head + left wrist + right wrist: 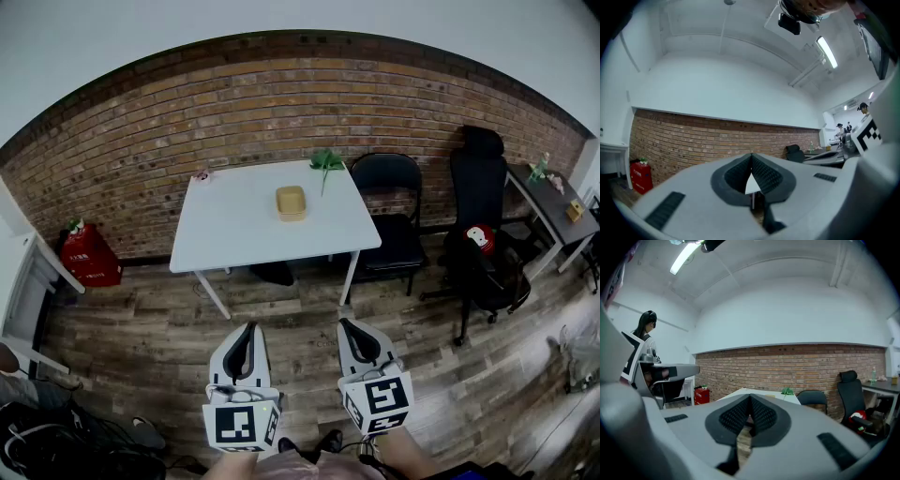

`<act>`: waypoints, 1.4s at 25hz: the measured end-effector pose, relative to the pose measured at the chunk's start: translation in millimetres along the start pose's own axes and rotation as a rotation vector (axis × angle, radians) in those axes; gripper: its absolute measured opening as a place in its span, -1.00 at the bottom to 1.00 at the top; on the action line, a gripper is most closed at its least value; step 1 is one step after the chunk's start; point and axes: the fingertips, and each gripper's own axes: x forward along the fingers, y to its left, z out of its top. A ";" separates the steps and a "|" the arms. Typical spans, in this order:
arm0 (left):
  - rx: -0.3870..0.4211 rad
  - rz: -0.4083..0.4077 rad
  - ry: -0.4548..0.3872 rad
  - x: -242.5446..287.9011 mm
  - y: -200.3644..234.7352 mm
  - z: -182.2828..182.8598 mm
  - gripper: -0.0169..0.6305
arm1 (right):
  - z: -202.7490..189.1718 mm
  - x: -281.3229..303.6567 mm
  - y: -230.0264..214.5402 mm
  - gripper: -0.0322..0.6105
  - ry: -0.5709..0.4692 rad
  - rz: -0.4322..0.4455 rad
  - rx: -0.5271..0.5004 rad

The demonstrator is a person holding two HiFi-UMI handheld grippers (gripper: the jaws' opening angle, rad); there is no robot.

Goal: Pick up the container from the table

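I am holding both tongs side by side above the plank floor [441,366], pointing them roughly level toward the white table [225,239] ahead. The left tongs [247,330] are clenching shut, pads meeting at the tips with nothing between them. The right tongs [349,326] are clenching shut on nothing too. The yellow container [291,202] is sitting on the table well ahead of both tongs, roughly between their two lines and touching neither. A green plant [326,161] is lying beyond it at the table's far edge. A black folding chair [389,202] is standing ahead of the right tongs and off to their right, just beside the table.
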 end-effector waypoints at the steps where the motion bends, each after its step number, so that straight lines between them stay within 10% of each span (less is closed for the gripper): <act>1: 0.001 -0.001 -0.001 -0.8 -0.8 0.1 -0.92 | -0.2 -1.1 0.2 -0.90 0.001 -0.001 -0.001; 7: 0.000 -0.003 0.003 -4.8 5.2 0.4 -0.92 | 0.5 0.5 2.5 -0.82 0.009 -0.013 0.035; 9: -0.001 -0.001 0.004 -7.2 9.5 1.2 -0.92 | 0.7 2.4 6.9 -0.22 0.017 -0.001 0.046; 35: -0.001 -0.049 0.070 43.1 43.6 -38.9 -0.92 | -22.4 55.9 -7.1 -0.35 0.043 -0.094 0.036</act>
